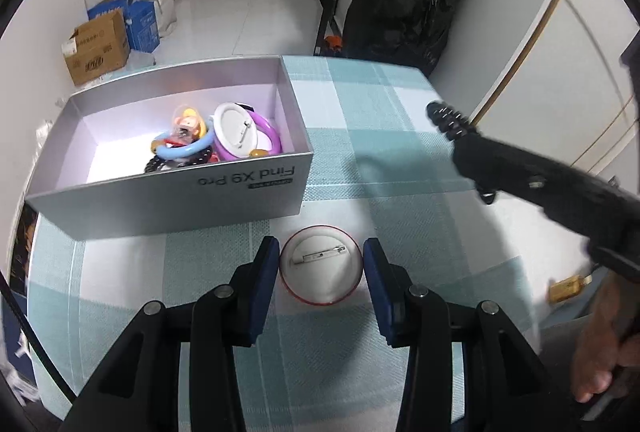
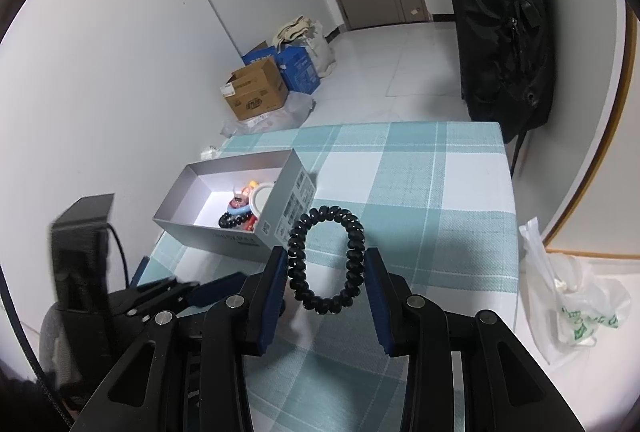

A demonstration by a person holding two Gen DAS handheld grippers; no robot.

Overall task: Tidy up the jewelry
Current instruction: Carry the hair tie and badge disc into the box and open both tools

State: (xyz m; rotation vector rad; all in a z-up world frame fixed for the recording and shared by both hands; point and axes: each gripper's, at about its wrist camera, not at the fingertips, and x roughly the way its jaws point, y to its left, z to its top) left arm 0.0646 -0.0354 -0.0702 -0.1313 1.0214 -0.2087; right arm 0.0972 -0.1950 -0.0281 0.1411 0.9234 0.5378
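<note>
A table with a teal-and-white checked cloth [image 1: 400, 136] is carrying the grey cardboard box [image 1: 176, 192] along its left edge. Just before the box, the left gripper [image 1: 322, 264] is closing on the round white red-rimmed pin badge [image 1: 320, 268]; the right gripper [image 2: 326, 272] is holding the black coiled hair tie [image 2: 324, 260] upright, further from the box.

Black tool [image 1: 322, 264], blue pads [image 1: 266, 264], silver screws [image 1: 223, 290]

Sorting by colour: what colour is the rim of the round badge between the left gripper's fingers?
Red, around a white back: badge, clearest in the left wrist view.
</note>
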